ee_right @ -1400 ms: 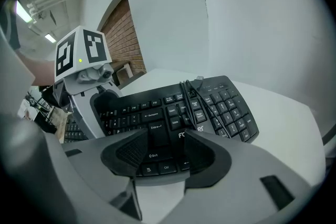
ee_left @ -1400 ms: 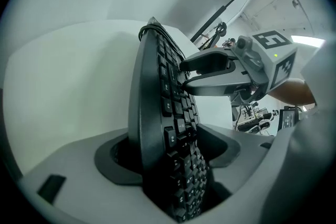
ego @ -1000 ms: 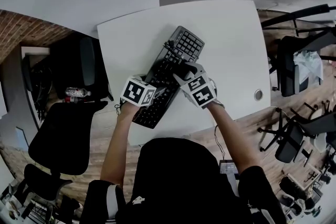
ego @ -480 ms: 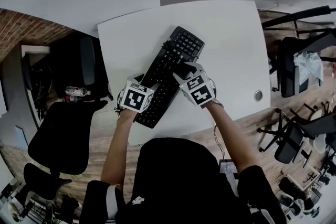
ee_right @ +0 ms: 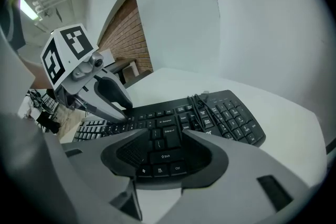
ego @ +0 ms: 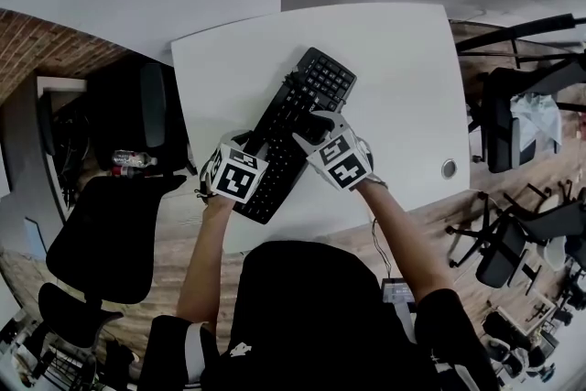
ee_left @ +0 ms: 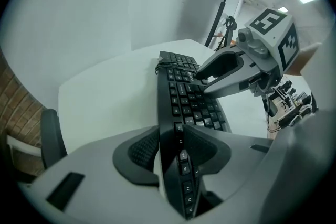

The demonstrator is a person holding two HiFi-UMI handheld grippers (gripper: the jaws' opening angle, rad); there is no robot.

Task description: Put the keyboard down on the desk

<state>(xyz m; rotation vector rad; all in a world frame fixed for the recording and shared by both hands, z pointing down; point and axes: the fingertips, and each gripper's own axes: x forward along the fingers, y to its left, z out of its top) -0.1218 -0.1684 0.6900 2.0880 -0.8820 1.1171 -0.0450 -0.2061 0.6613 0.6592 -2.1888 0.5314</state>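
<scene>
On the desk (ego: 403,59), square the left gripper (ee_left: 170,149), jaws closing on the end of the keyboard (ego: 302,105), leave the right gripper (ee_right: 163,157) wide-jawed astride its long edge, and settle it flat.

Head view: high up, steeply down on whole desk (ego: 403,59). Left gripper view & right gripper view: low, v. close along keyboard (ego: 298,110), facing each other. All 3 share keyboard + desk.

Bare desk (ego: 403,78) right of the keyboard (ego: 293,128); black chair (ego: 110,233) crowds the left edge.
</scene>
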